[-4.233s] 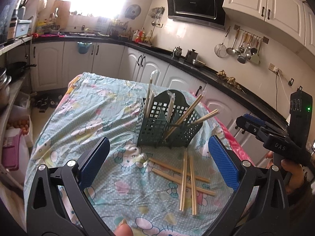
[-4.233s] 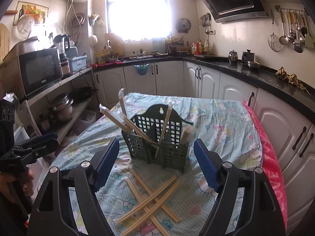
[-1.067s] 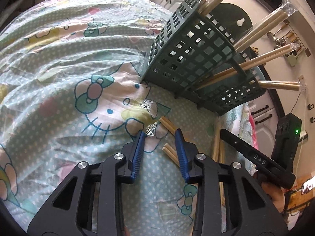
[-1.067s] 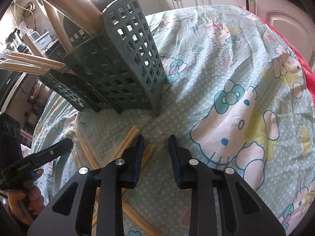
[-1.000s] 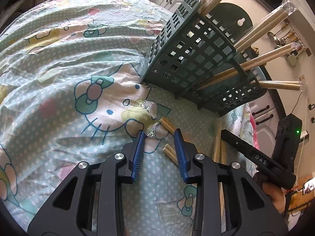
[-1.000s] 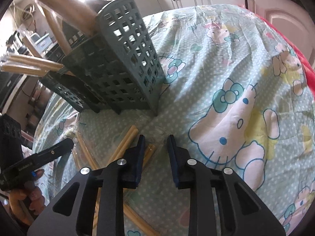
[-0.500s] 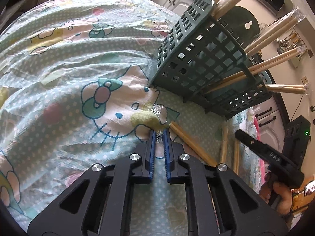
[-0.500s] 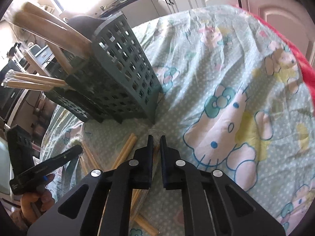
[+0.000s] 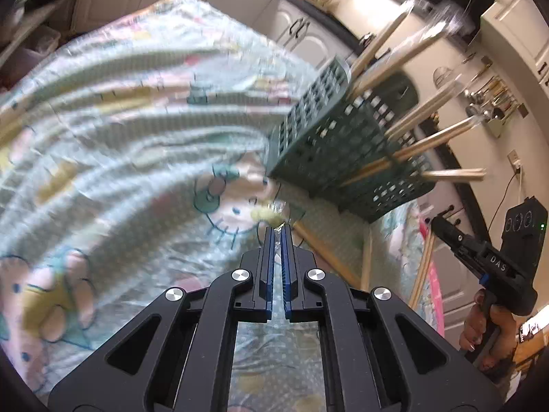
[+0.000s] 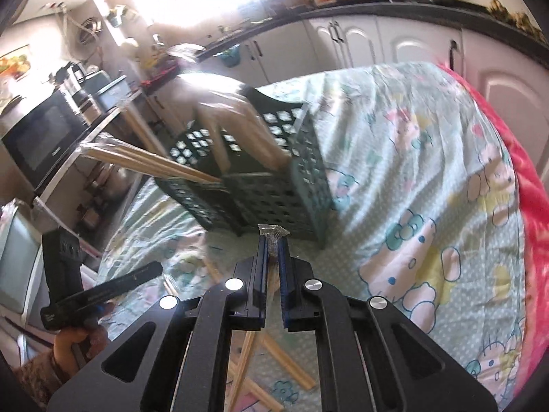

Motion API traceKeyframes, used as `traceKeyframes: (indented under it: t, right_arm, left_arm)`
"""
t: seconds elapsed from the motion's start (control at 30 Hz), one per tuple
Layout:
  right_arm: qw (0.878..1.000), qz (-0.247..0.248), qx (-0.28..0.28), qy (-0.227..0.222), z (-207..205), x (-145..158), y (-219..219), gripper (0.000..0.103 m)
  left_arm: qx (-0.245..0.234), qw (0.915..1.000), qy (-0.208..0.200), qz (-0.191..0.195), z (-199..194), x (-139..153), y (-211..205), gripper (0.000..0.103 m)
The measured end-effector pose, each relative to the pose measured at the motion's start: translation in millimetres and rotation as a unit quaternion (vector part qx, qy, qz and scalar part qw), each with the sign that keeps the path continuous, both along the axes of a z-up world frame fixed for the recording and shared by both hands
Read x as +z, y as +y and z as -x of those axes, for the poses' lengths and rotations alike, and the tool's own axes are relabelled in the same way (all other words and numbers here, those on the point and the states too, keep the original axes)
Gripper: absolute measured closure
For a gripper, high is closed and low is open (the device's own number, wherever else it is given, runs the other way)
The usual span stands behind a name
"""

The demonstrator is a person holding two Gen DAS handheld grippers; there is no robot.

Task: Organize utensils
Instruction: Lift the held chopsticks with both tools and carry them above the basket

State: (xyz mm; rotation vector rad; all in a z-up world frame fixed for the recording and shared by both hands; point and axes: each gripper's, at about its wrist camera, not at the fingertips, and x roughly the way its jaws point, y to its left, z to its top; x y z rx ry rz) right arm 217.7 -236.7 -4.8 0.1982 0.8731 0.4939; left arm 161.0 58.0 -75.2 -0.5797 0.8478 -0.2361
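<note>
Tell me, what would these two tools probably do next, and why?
Probably lift and swing toward the green basket. Both the left tool and right tool are clamped shut on plastic-wrapped chopsticks, the basket already holds several pairs, and more chopsticks lie on the cloth.

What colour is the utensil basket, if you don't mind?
Dark green basket, clearest in the left wrist view.

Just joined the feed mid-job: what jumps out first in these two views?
The green basket bristling with wrapped chopsticks stands mid-table on the cartoon-print cloth. Each gripper, left and right, is shut on a wrapped chopstick pair's crinkled end, with more pairs loose below.
</note>
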Motion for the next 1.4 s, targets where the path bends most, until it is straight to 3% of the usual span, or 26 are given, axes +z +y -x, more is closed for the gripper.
traceKeyframes:
  t: [0.2,0.63,1.4]
  right_arm:
    - [0.999,-0.008,0.026,-0.026,14.6,24.2,15.9,0.097]
    - [0.992,-0.024,0.082,-0.095,50.7,79.1,49.9,0.097]
    - [0.978,-0.027,0.098,-0.181,89.1,127.0,61.8,0.097]
  left_arm:
    - [0.024,0.9988,-0.037,-0.019,14.9,27.8,15.0,0.102]
    - [0.027,0.9927,-0.106,-0.051,53.2,75.6,19.9,0.102]
    - [0.009,0.9766,-0.211,-0.04,90.1,151.5,3.7,0.102]
